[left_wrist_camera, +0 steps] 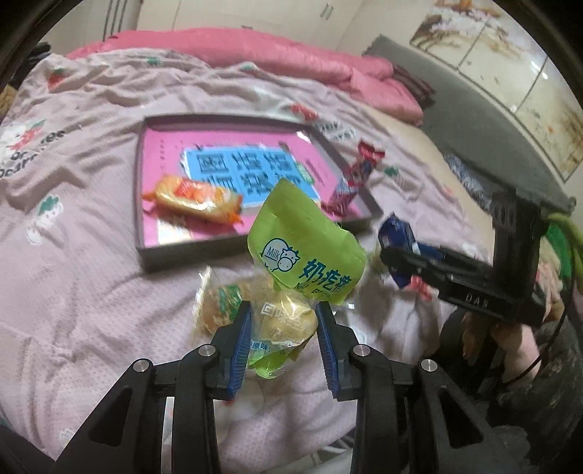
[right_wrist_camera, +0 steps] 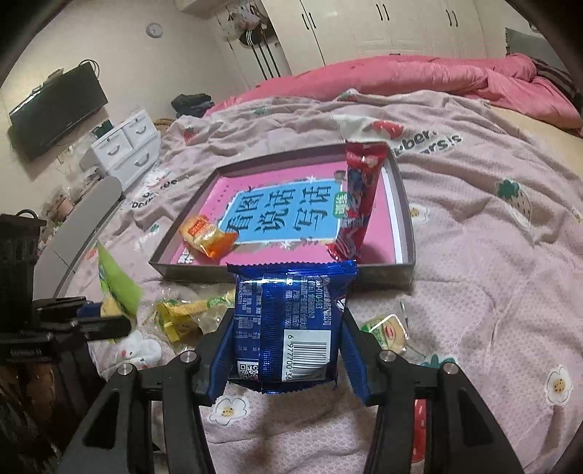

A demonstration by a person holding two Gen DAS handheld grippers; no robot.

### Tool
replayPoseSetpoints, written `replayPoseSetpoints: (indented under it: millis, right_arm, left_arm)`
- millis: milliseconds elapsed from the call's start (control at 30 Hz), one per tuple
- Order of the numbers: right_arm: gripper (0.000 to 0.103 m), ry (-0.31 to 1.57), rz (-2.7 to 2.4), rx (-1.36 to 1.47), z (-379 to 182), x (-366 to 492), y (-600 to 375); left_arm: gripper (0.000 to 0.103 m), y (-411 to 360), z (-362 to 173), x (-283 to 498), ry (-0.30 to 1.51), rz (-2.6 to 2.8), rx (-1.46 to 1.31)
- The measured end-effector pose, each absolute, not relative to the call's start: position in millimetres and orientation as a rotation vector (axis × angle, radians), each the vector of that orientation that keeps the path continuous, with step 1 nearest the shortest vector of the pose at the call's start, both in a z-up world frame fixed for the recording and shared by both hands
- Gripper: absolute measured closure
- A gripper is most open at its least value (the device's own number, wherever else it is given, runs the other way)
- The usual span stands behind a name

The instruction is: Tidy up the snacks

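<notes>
Two snacks held: left fingers (left_wrist_camera: 283,330) closed on green pouch (left_wrist_camera: 306,248), right fingers (right_wrist_camera: 288,350) clamping blue packet (right_wrist_camera: 288,324). Tray (right_wrist_camera: 404,204) lies ahead of both, holding orange pack (right_wrist_camera: 207,237) and red bar (right_wrist_camera: 359,197). Loose packets (right_wrist_camera: 189,313) beneath on bed (right_wrist_camera: 492,255).

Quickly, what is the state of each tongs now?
Left tongs: closed on the green milk snack pouch.
Right tongs: closed on the blue snack packet.

We see a pink quilt (right_wrist_camera: 419,78) heaped on the bed (right_wrist_camera: 492,255), a TV (right_wrist_camera: 54,113), white drawers (right_wrist_camera: 127,146), white wardrobes (right_wrist_camera: 364,32).
</notes>
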State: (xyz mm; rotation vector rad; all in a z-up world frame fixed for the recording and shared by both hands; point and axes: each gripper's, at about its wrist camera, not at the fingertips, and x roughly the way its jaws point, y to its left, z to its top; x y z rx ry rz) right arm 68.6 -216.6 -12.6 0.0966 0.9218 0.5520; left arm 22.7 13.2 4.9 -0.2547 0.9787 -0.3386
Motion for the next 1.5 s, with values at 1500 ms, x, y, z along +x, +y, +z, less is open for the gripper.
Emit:
replayPoseSetpoints:
  millis: [1500]
  right_arm:
    - [0.05, 0.757, 0.476, 0.107, 6.5, 109.1, -228.9]
  left_arm:
    - [0.067, 55.5, 1.1, 75.9, 0.881, -0.133, -0.306]
